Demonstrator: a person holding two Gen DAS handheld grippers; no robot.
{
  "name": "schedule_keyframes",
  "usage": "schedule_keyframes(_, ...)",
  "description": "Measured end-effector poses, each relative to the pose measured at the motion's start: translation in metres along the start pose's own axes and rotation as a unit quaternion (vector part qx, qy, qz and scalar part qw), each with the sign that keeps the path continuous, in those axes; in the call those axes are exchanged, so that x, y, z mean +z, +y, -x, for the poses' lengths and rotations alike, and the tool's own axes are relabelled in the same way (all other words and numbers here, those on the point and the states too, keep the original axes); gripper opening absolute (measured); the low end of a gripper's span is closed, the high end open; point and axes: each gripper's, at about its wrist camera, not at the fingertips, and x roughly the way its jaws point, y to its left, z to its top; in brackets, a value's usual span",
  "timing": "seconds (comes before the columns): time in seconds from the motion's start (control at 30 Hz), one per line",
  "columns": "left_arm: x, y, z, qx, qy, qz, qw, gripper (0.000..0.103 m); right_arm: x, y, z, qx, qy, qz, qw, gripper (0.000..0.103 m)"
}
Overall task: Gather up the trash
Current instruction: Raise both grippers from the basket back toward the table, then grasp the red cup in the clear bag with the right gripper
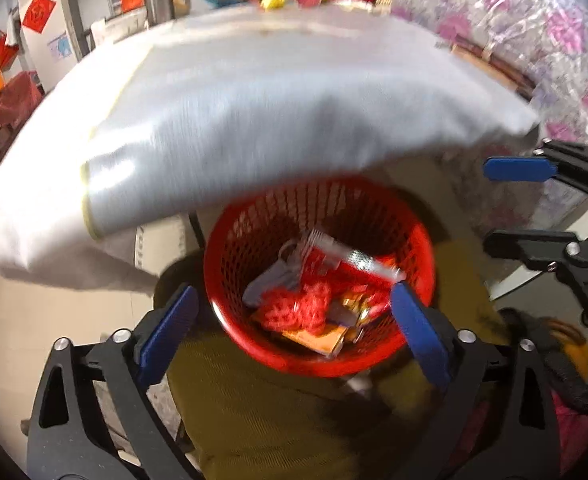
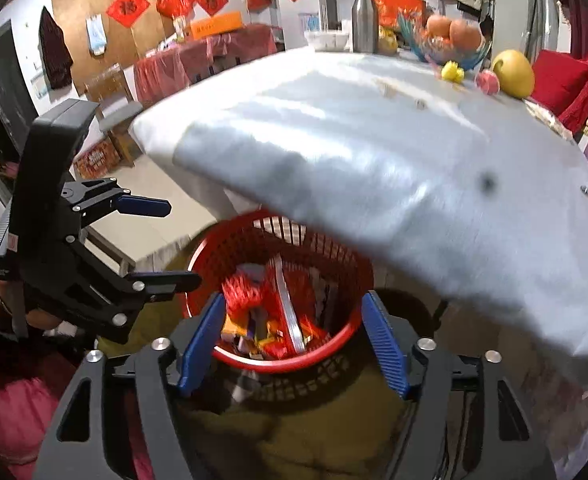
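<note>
Red mesh basket [image 1: 318, 276] sitting full of crumpled wrappers [image 1: 314, 300], just beyond left claw [image 1: 290, 308] and right claw [image 2: 294, 316]; both gaping wide, holding nothing.

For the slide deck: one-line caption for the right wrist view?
Both grippers, right and left, open and empty above a red basket of wrappers beside the white-clothed table.

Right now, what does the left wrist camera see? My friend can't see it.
A red mesh basket full of wrappers sits below the open left gripper, which holds nothing. A white-clothed table juts over it, and the open right gripper is at the right edge.
</note>
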Motion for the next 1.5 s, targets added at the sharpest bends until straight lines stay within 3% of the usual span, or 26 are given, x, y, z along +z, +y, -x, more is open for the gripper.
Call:
schedule_keyframes(0.23,0.057,0.007,0.015,0.006,-0.044,-0.013,0.9989,0.096,0.037,-0.023,0.014,-0.022,-0.049,-0.011,0.998,0.083)
schedule_keyframes(0.4,0.117,0.024,-0.001,0.030,-0.069,-0.008,0.9972,0.096,0.069,-0.071,0.004,-0.053,-0.067,-0.052,0.995,0.083)
schedule_keyframes(0.57,0.184,0.048,-0.033,0.054,-0.077,0.013,0.9954,0.096,0.107,-0.133,-0.017,-0.087,-0.075,-0.106,0.988,0.083)
schedule_keyframes(0.83,0.293,0.076,-0.106,0.052,-0.079,0.056,0.9940,0.096,0.167,-0.225,-0.064,-0.119,-0.087,-0.189,0.971,0.083)
schedule_keyframes(1.03,0.357,0.091,-0.169,0.045,-0.067,0.106,0.9911,0.096,0.205,-0.267,-0.088,-0.137,-0.105,-0.224,0.959,0.083)
schedule_keyframes(1.17,0.362,0.097,-0.194,0.046,-0.067,0.116,0.9900,0.096,0.226,-0.283,-0.104,-0.147,-0.103,-0.230,0.957,0.083)
schedule_keyframes(1.2,0.361,0.100,-0.196,0.041,-0.056,0.117,0.9907,0.096,0.233,-0.285,-0.109,-0.152,-0.104,-0.225,0.957,0.083)
schedule_keyframes(1.3,0.358,0.116,-0.189,0.020,-0.071,0.144,0.9868,0.096,0.250,-0.289,-0.119,-0.169,-0.111,-0.218,0.955,0.083)
schedule_keyframes(1.37,0.358,0.125,-0.191,0.032,-0.065,0.162,0.9841,0.096,0.265,-0.298,-0.127,-0.182,-0.129,-0.225,0.948,0.083)
schedule_keyframes(1.43,0.357,0.138,-0.196,0.017,-0.053,0.197,0.9787,0.096,0.279,-0.310,-0.136,-0.191,-0.146,-0.240,0.941,0.083)
schedule_keyframes(1.5,0.357,0.140,-0.194,0.016,-0.060,0.202,0.9774,0.096,0.287,-0.319,-0.143,-0.187,-0.151,-0.252,0.938,0.083)
